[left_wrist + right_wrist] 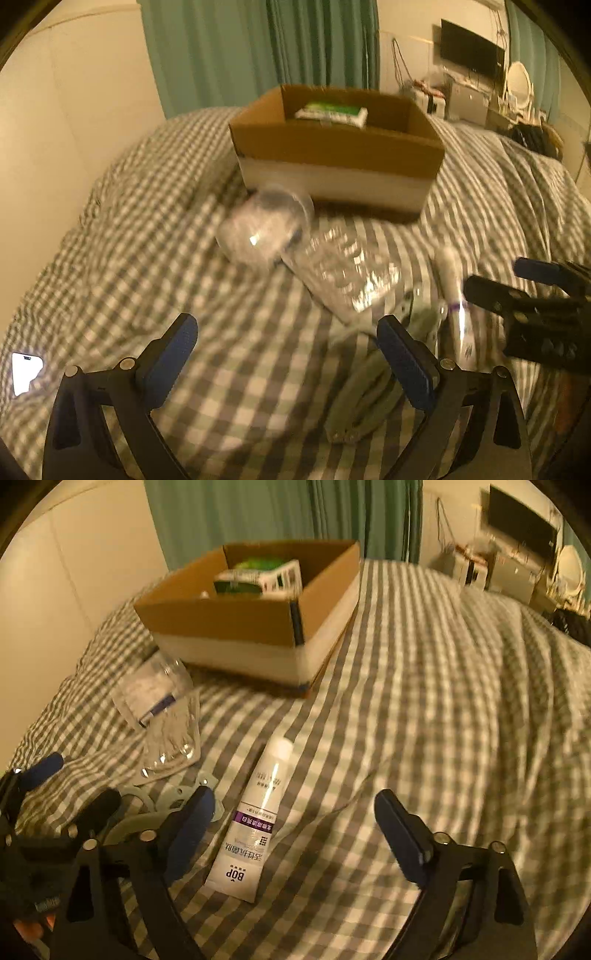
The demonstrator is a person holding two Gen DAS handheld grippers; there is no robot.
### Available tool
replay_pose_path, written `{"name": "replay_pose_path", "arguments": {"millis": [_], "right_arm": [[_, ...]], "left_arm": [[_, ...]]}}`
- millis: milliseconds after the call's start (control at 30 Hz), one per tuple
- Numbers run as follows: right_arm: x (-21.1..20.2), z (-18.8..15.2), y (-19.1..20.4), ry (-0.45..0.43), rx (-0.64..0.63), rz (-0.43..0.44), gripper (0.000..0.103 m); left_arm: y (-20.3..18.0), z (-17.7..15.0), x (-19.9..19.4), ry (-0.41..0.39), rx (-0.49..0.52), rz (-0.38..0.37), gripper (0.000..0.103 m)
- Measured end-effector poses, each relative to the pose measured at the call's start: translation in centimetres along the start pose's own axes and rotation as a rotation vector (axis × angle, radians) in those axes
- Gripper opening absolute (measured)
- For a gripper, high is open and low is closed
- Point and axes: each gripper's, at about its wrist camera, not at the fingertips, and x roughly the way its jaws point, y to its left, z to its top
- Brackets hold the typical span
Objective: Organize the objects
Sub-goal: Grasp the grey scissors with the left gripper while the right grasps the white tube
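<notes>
Your right gripper [295, 834], wide open and empty like your left gripper [288, 350], hovers above the white tube [255, 816]; straddle its middle, close gently, then carry it to the cardboard box [255, 624].

Dim, warm yellow light fills both views. Motion blur smears the bed [147, 258] checks and clear packaging [343, 273], worse in the left view. Glare streaks the tube [255, 819]. Fisheye bending and black vignette ring the edges.
</notes>
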Motion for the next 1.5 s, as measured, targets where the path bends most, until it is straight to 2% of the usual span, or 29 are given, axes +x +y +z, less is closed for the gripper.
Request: {"name": "replay_pose_path", "arguments": {"millis": [67,167,200,233,267,333,467,733,833,900,933,1000,1033,1100,1500], "right_arm": [[1.5,-0.1,0.4,0.034,0.006,0.012,0.08],[3.5,0.1,0.4,0.078,0.043,0.068,0.063],[3.9,0.0,0.3,0.087,0.051,0.085,0.043],[4.2,-0.1,0.5,0.098,0.048,0.103,0.035],[4.2,0.0,0.7,0.095,0.036,0.097,0.034],[3.3,-0.2,1.2,0.078,-0.022,0.055,0.025],[1.7,-0.5,0.6,0.043,-0.027,0.002,0.025],[0.7,-0.3,-0.4,0.021,0.01,0.019,0.025],[0.4,-0.2,-0.7,0.015,0.016,0.029,0.025],[0.0,-0.3,-0.9,0.008,0.019,0.031,0.025],[-0.1,-0.3,-0.9,0.005,0.021,0.032,0.025],[-0.2,-0.3,-0.8,0.001,0.019,0.032,0.025],[-0.3,-0.3,-0.7,-0.001,0.016,0.03,0.025],[-0.5,-0.3,-0.6,-0.007,0.011,0.026,0.025],[-4.0,0.1,-0.1,-0.086,-0.011,0.042,0.025]], "left_arm": [[-0.2,-0.4,0.2,0.017,0.01,-0.005,0.1],[-0.3,-0.9,0.1,0.026,0.014,-0.026,0.1],[-0.3,-0.9,0.2,0.031,0.011,-0.031,0.1],[-0.4,-1.1,0.2,0.04,0.008,-0.036,0.1],[-0.6,-1.2,0.1,0.049,0.009,-0.045,0.1],[-1.1,-1.6,0.0,0.056,0.026,-0.063,0.1],[-3.3,-2.2,0.4,0.075,0.105,-0.081,0.1],[-6.1,-1.8,2.8,0.097,0.181,-0.066,0.1],[-6.2,-2.1,3.2,0.106,0.194,-0.09,0.088],[-6.0,-2.2,2.8,0.105,0.196,-0.114,0.073],[-5.9,-2.2,2.6,0.106,0.2,-0.118,0.07],[-5.6,-2.0,2.0,0.107,0.212,-0.116,0.051],[-5.4,-1.9,1.7,0.107,0.218,-0.117,0.047],[-4.8,-1.5,1.0,0.105,0.22,-0.124,0.043],[-2.3,1.4,-3.8,0.021,0.148,-0.217,0.042]]}}
